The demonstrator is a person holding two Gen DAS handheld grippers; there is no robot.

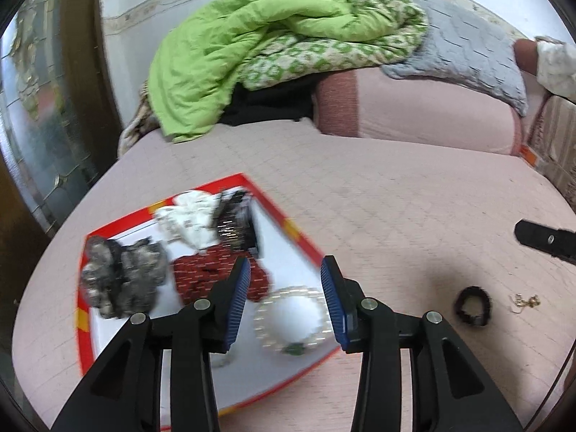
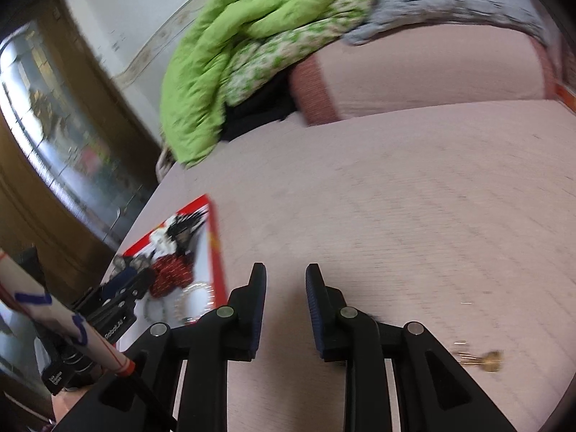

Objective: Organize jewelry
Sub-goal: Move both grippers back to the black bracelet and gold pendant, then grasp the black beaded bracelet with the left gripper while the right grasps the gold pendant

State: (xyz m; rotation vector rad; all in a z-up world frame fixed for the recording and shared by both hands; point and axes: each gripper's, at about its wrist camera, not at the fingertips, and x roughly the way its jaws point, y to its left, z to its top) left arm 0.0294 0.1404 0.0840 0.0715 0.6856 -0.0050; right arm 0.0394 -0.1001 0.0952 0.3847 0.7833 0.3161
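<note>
Two empty hand-held grippers (image 1: 284, 273) (image 2: 286, 280), parted; one pearl bracelet (image 1: 291, 318) in one tray (image 1: 288, 223).

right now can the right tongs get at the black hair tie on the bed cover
Probably yes. The black hair tie lies alone on the pink cover, nothing over it, and the right tongs stand open and empty.

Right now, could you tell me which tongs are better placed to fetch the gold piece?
Probably the right tongs: open, empty, the gold piece beside them. The left tongs hover over the red-rimmed tray.
</note>
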